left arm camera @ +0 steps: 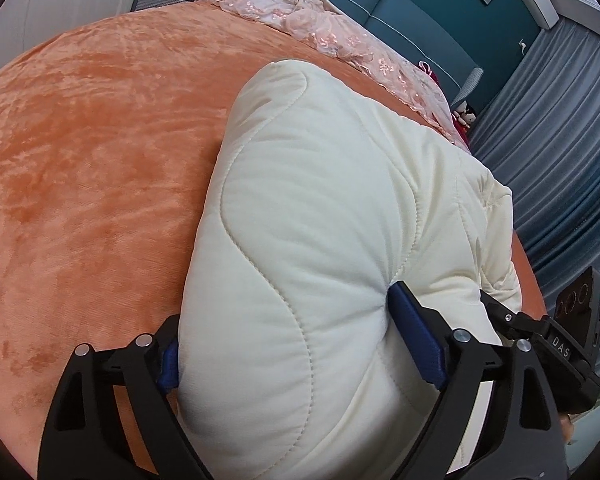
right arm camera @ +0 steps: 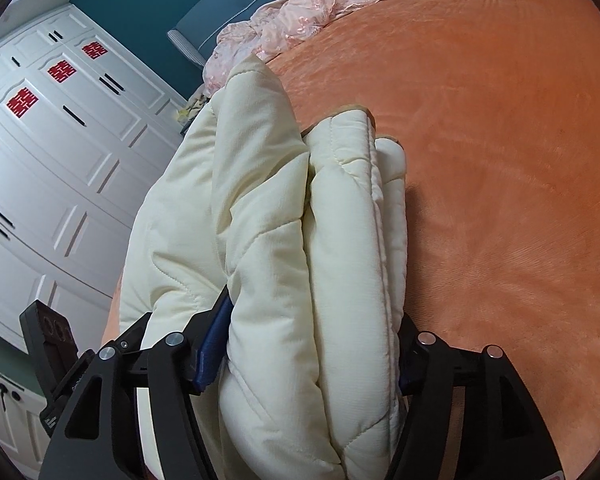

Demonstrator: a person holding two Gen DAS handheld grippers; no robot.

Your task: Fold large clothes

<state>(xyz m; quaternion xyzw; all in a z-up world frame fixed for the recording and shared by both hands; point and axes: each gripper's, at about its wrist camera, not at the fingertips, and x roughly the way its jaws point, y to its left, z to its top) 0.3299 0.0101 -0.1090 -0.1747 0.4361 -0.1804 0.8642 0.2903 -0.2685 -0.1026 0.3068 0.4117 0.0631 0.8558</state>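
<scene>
Several layers of the cream padded coat [right arm camera: 320, 216] already stacked into a thick bundle, lifted over the orange bedspread [left arm camera: 100, 160]. Left gripper [left arm camera: 300, 344] clamped across one puffy end, right gripper [right arm camera: 312, 344] clamped across the doubled edges. Folding judged nearly complete; only setting down flat and tidying probably left. Pink lace cloth [left arm camera: 320, 28] bunched by the headboard.

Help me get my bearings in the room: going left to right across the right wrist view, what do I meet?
White wardrobe → cream padded coat held in the right tool → orange bed cover.
</scene>
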